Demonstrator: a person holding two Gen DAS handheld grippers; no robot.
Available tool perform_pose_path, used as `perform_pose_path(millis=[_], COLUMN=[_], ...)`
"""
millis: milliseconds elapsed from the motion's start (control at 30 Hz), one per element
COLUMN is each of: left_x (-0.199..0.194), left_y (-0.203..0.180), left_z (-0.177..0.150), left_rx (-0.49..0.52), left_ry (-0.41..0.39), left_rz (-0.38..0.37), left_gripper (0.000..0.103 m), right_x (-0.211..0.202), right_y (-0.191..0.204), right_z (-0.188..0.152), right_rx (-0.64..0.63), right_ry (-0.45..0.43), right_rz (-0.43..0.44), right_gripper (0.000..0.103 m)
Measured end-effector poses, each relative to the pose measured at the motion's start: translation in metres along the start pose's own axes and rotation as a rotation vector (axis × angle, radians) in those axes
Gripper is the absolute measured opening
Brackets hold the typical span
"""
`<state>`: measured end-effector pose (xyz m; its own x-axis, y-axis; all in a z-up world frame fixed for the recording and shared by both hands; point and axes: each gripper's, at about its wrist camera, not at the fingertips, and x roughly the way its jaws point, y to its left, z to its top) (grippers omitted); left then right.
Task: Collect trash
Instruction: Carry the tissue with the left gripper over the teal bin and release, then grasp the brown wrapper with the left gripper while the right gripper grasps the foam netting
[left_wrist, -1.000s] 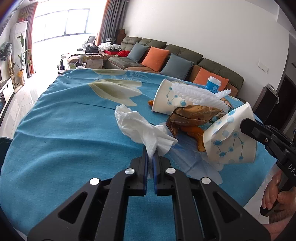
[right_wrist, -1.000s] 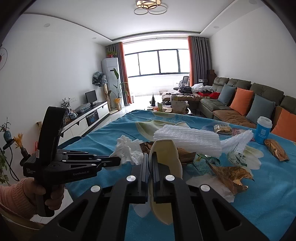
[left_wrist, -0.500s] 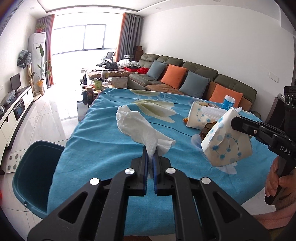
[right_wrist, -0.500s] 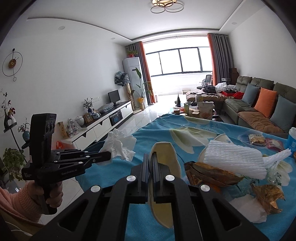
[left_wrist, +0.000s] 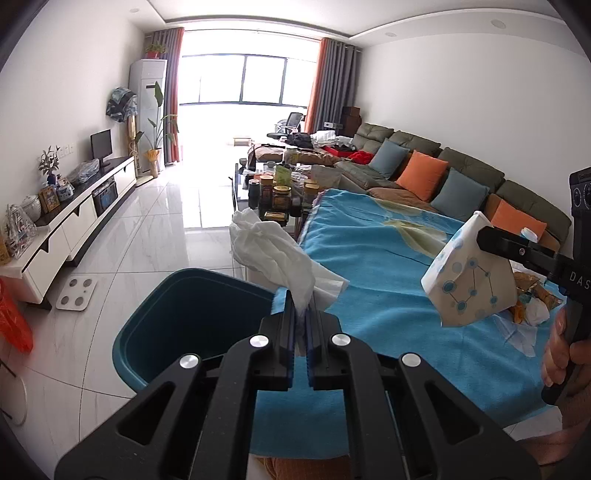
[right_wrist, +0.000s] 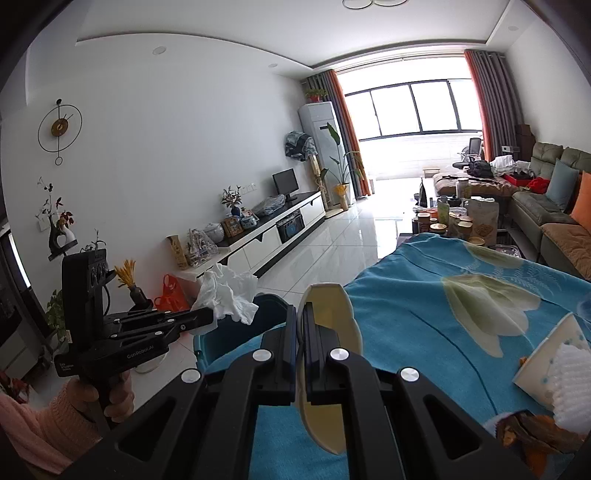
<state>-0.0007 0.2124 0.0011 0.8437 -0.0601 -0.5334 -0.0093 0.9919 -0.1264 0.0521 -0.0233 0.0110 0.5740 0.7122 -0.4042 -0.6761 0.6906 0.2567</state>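
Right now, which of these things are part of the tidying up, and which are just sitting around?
Part of the job:
- white tissue in left gripper
- paper cup in right gripper
- teal bin
- wrappers on table

Just lying about:
- sofa cushions
- TV
- floor scale

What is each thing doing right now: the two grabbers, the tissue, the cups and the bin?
Left gripper: shut on the crumpled white tissue.
Right gripper: shut on the flattened blue-patterned paper cup.
Dark teal plastic bin: upright, open-topped, beside the table.
Second paper cup: lying tipped over on the blue tablecloth.
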Motion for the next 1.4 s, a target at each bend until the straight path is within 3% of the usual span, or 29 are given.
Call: perform_pose_path(millis=[133, 500, 1067, 1233, 1267, 1400], left_x=[0.002, 0.019, 0.070, 0.082, 0.083, 0.085], left_y=[0.030, 0.080, 0.087, 0.091, 0.095, 0.096], left_z=[0.001, -0.008, -0.031, -0.034, -0.035, -0.032], left_rx=[-0.020, -0.044, -0.101, -0.133, -0.141, -0.155], left_ry=[0.015, 0.083, 0.182, 0.187, 0.185, 0.165], left_rz=[0.053, 0.113, 0.155, 0.156, 0.160, 0.169], left_gripper=[0.005, 0.005, 0.007, 0.015, 0.024, 0.030], right_x=[0.027, 0.098, 0.196, 0.210, 0.211, 0.204], right_y=[0.011, 0.041, 0.057, 0.052, 0.050, 0.046], right_z=[0.013, 0.032, 0.020, 0.014, 0.013, 0.013], right_rx=[-0.002, -0.023, 0.043, 0.070, 0.075, 0.086], right_ry=[0.017, 0.082, 0.256, 0.306, 0.311, 0.301], right_rz=[0.058, 0.160, 0.174, 0.167, 0.163, 0.157], right_gripper=[0.002, 0.002, 0.003, 0.011, 0.015, 0.015])
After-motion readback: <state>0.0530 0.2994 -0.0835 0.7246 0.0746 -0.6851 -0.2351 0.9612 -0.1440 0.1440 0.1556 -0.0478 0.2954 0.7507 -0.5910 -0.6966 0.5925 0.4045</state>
